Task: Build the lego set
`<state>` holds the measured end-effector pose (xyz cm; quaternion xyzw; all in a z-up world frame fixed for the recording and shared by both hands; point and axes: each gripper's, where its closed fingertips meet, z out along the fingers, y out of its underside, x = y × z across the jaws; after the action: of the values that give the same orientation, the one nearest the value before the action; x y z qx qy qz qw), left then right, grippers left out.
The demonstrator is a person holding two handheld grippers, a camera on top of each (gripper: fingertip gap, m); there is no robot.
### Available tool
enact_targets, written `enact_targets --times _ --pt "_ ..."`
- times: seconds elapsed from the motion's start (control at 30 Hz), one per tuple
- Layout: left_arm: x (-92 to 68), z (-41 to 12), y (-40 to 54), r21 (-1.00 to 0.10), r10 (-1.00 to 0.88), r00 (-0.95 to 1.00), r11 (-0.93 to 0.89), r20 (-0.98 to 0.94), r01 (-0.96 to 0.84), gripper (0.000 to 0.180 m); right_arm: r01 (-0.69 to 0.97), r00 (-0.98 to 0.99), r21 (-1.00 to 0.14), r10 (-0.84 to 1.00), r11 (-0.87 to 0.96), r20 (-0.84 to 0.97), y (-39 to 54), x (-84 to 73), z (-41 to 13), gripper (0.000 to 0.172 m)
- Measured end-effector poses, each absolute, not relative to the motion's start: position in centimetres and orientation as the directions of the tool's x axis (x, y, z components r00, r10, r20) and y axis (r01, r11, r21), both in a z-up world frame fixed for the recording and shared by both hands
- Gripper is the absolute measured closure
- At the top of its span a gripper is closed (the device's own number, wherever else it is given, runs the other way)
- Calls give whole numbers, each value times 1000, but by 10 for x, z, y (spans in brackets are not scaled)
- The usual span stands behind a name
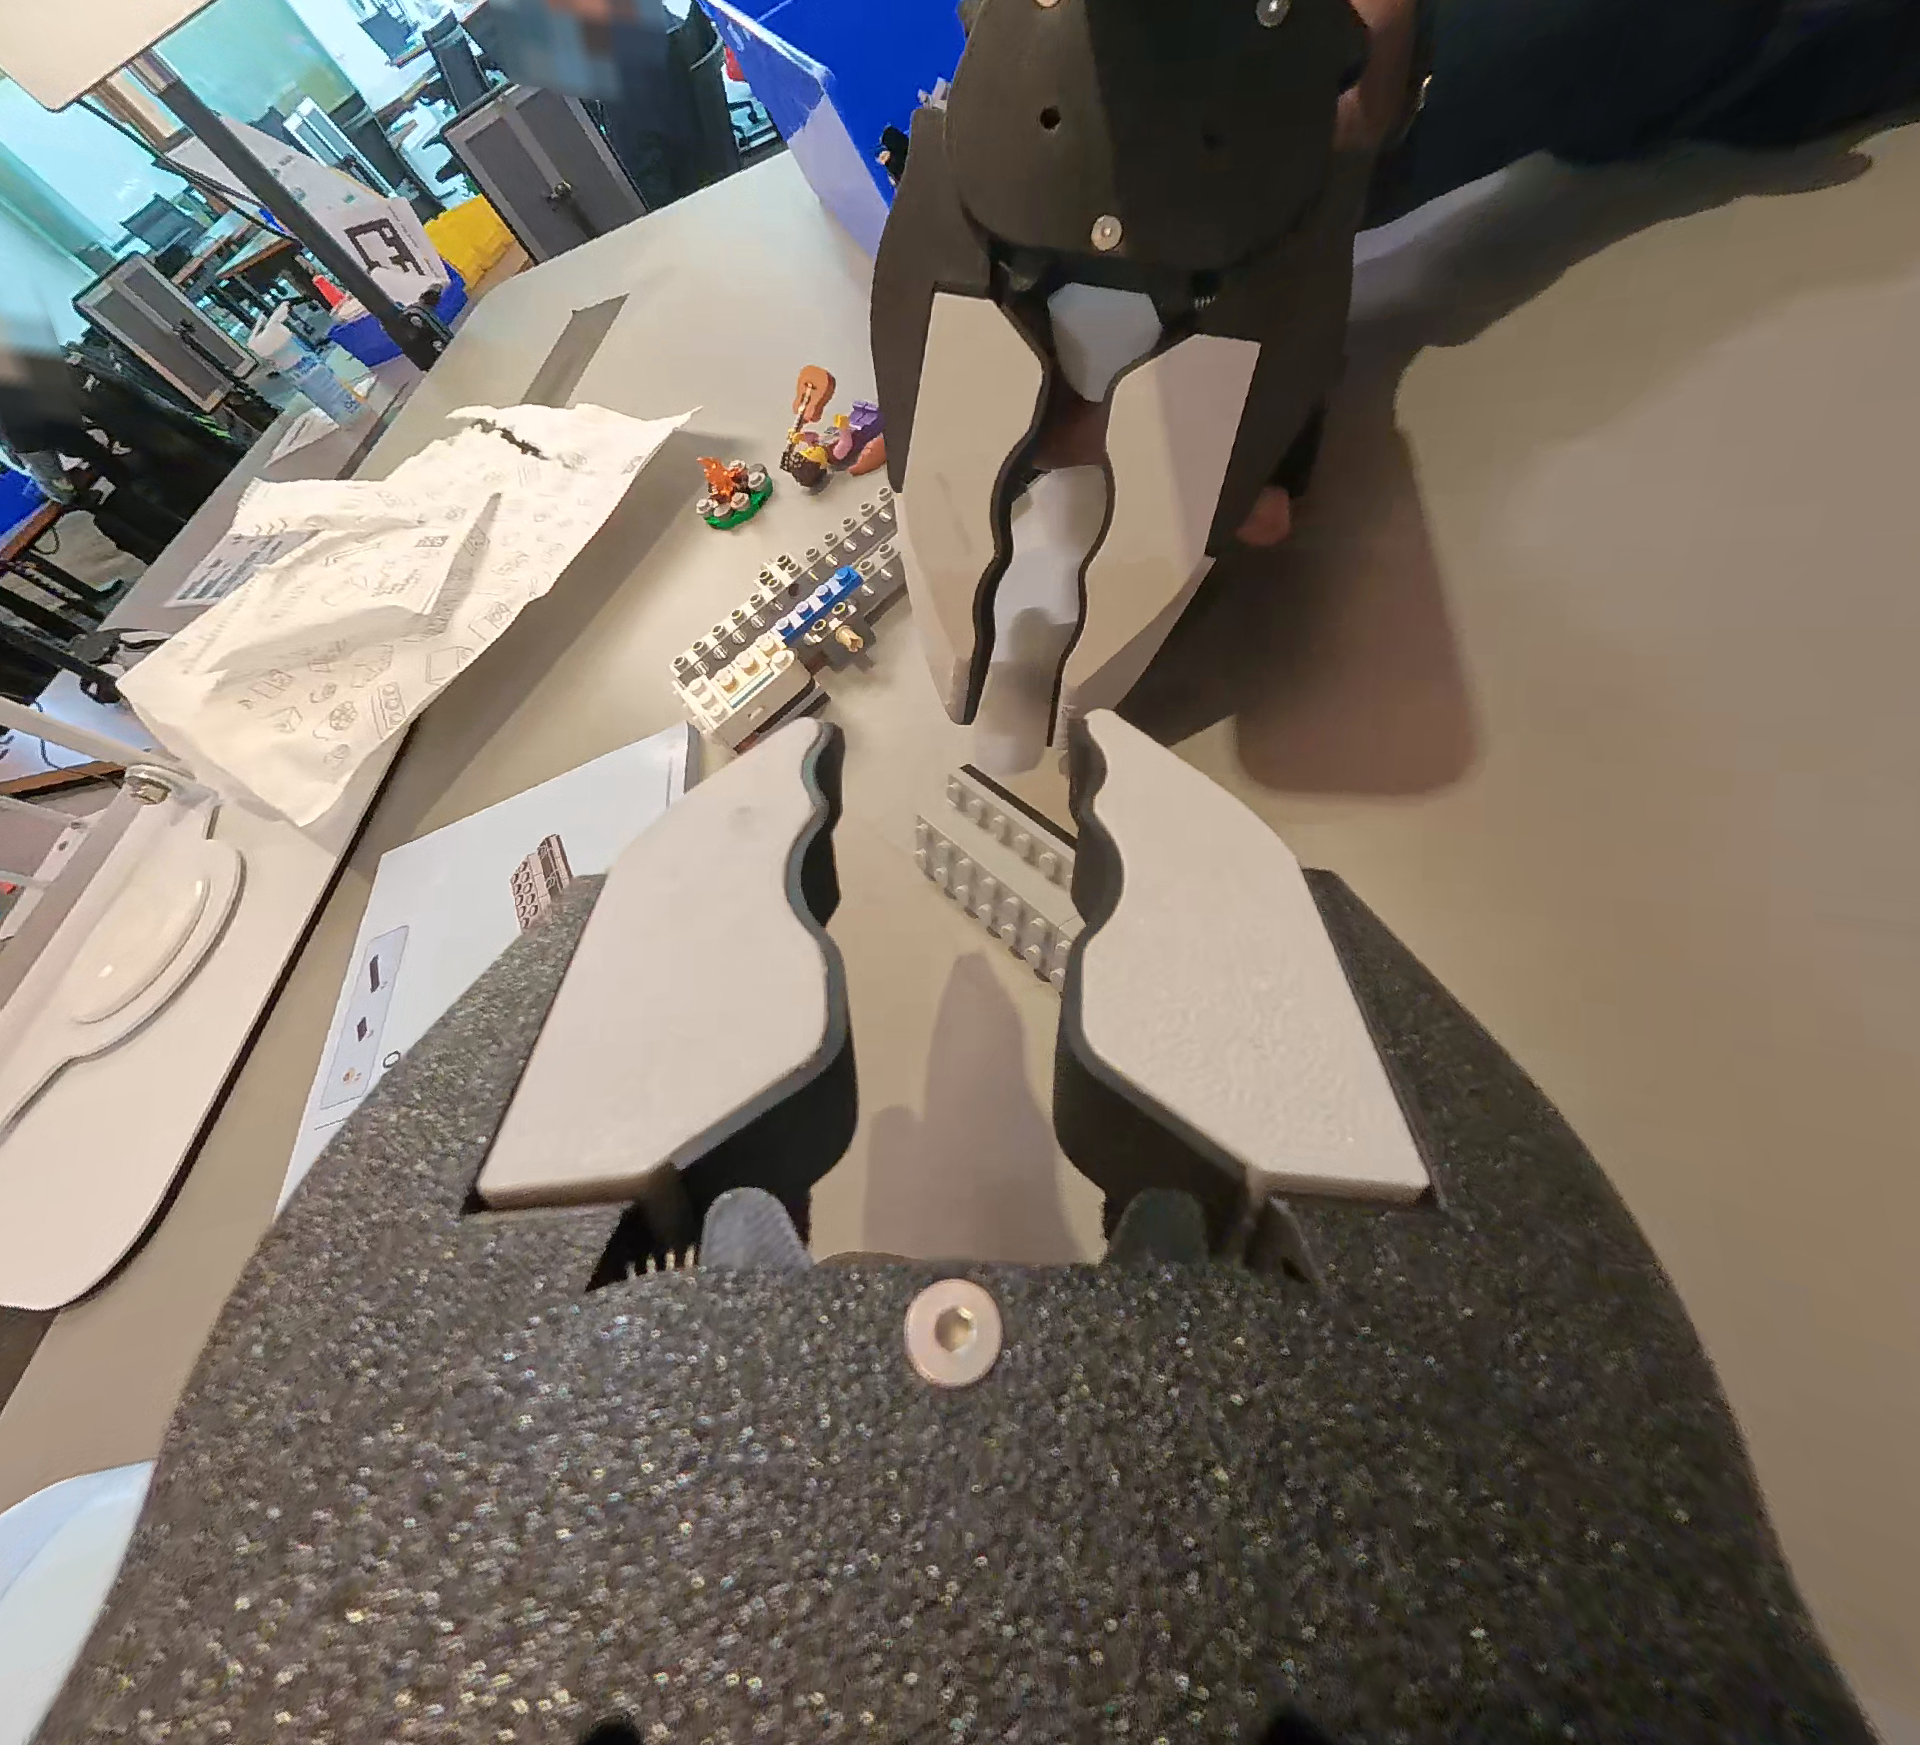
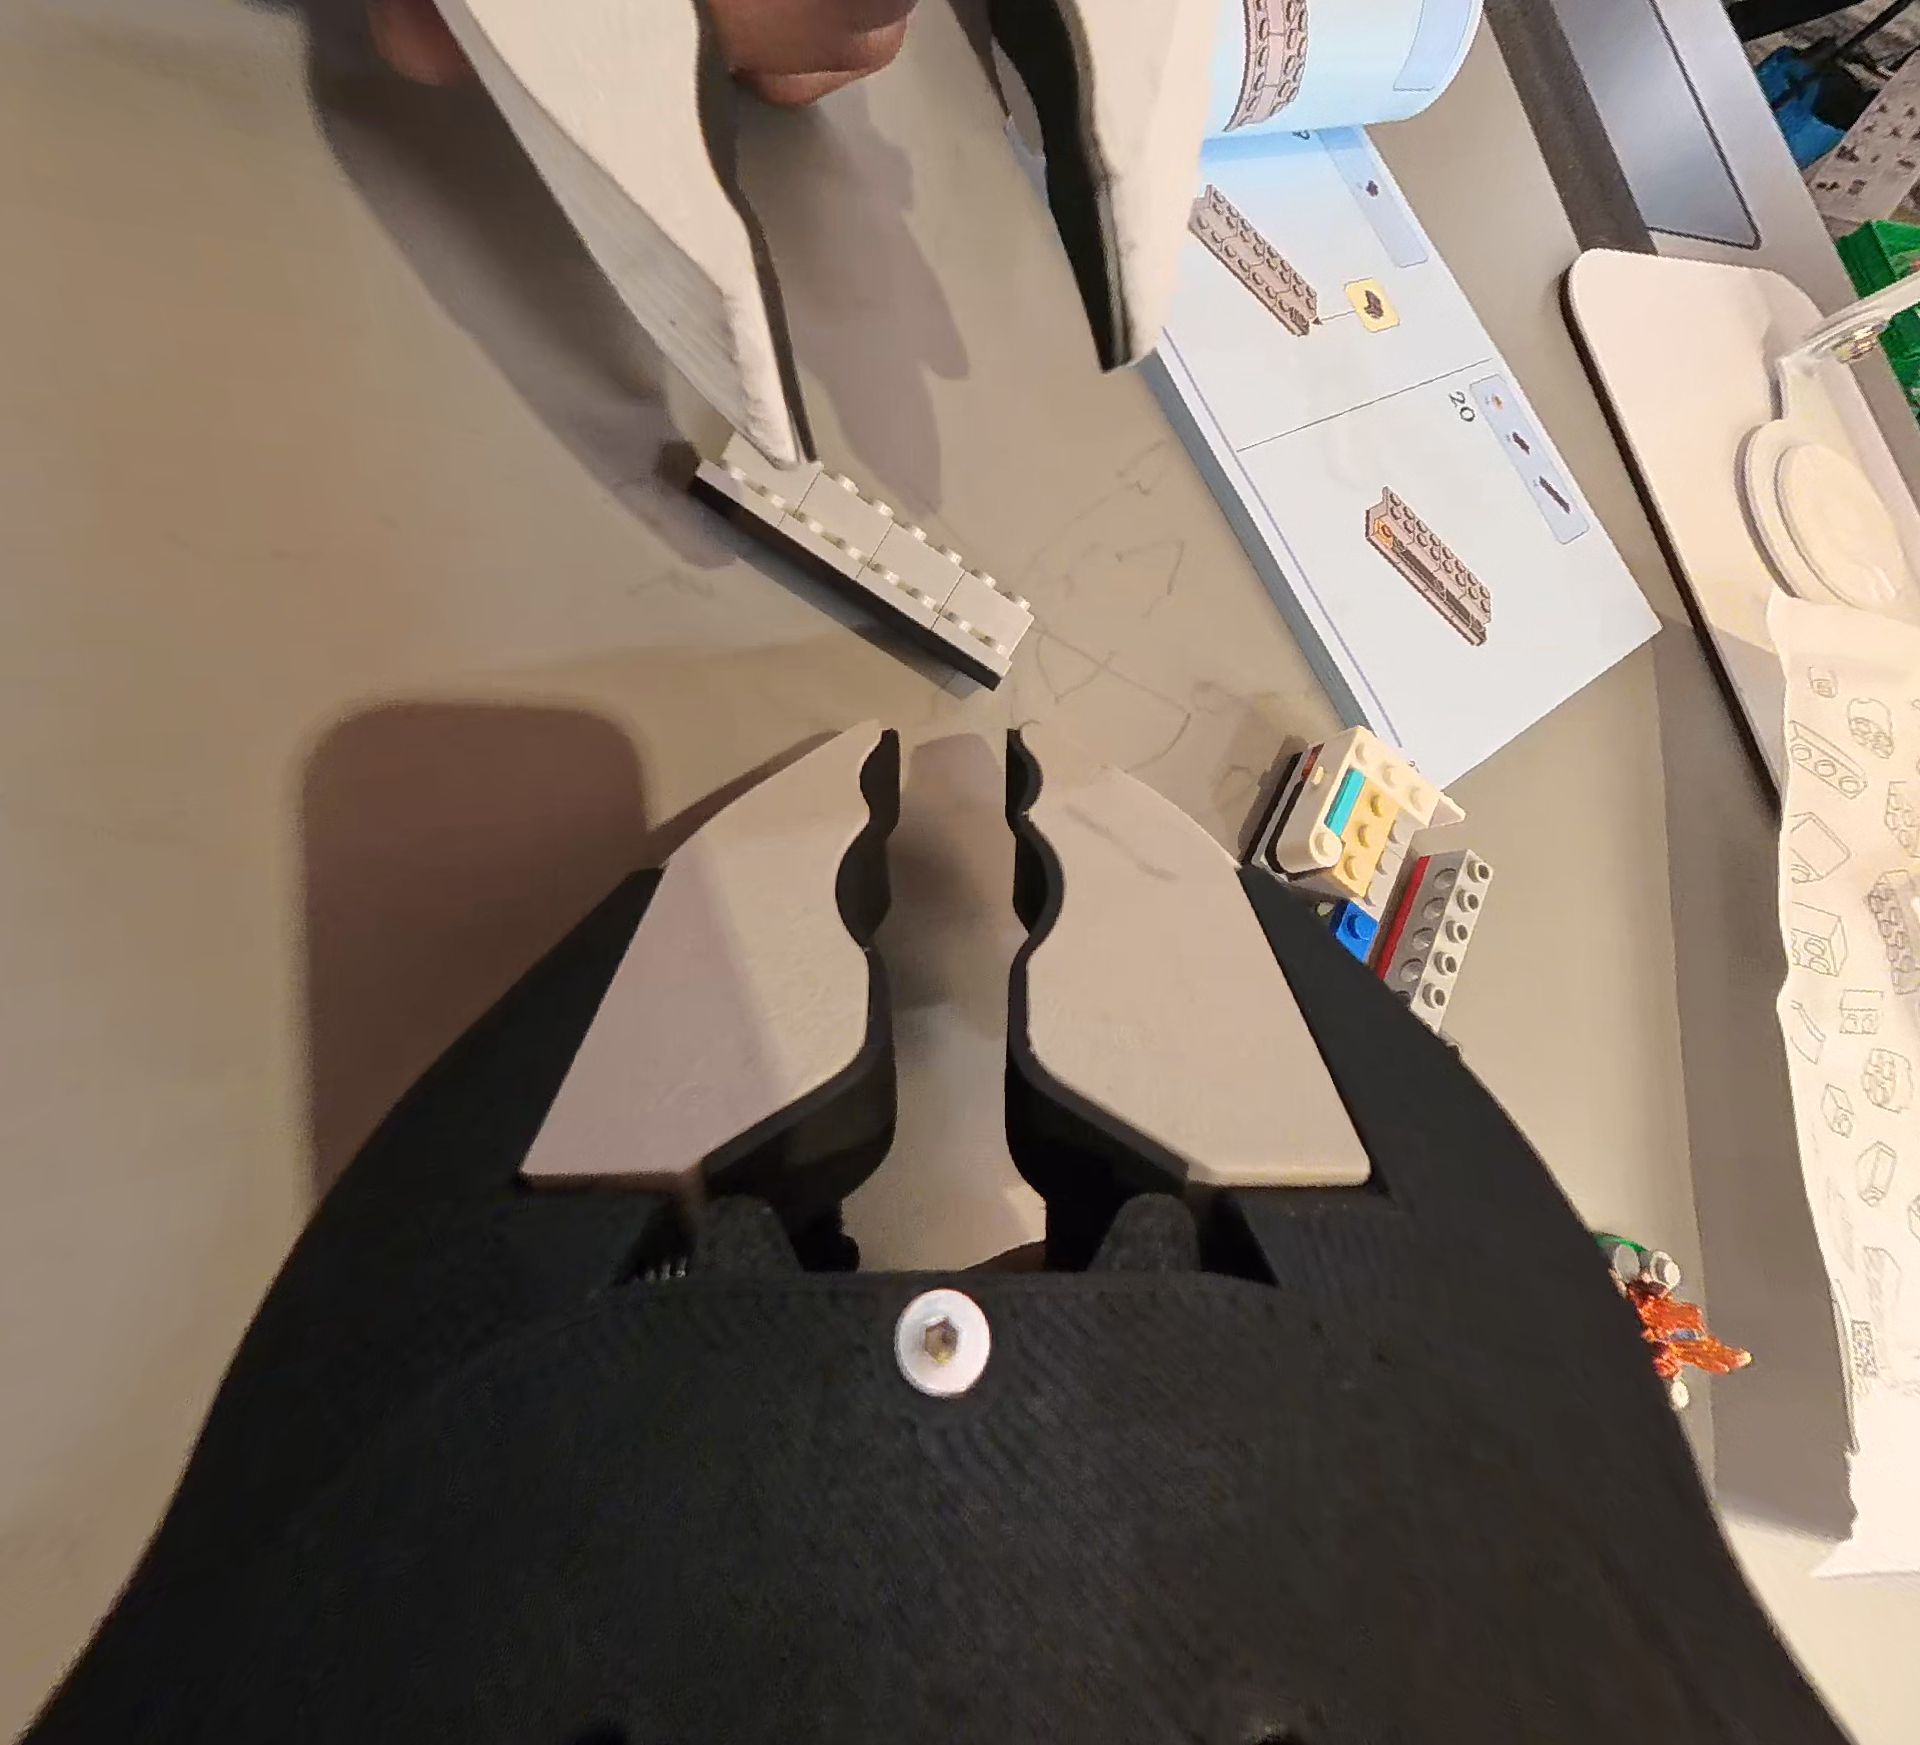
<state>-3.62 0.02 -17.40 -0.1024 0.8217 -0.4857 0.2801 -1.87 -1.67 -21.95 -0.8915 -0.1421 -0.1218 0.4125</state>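
Meanwhile the long pale grey studded brick strip on its black base (image 2: 862,573) lies flat on the beige table (image 2: 260,345), one fingertip (image 2: 764,407) of the left gripper (image 1: 951,765) resting on it with jaws apart, while the right gripper (image 2: 951,739), fingers parted and empty, hovers just beside it.

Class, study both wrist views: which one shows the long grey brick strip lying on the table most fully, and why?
The right wrist view: the grey brick strip shows along nearly its full length, one end under the left gripper. In the left wrist view the strip is partly hidden behind a finger.
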Motion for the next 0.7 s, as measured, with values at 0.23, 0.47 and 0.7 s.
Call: enact_targets --times 0.23,0.47,0.7 --pt "-36 -174 0 -858 -437 -828 504 -351 98 140 351 931 -701 153 -620 331 -16 -19 -220 153" --pt "-34 -173 2 -862 -458 -816 498 -352 92 140 337 935 -702 138 -627 326 -16 -16 -220 153" --pt "-28 -163 11 -900 -522 -794 431 -311 69 141 333 937 -708 135 -623 322 -15 -16 -219 153"
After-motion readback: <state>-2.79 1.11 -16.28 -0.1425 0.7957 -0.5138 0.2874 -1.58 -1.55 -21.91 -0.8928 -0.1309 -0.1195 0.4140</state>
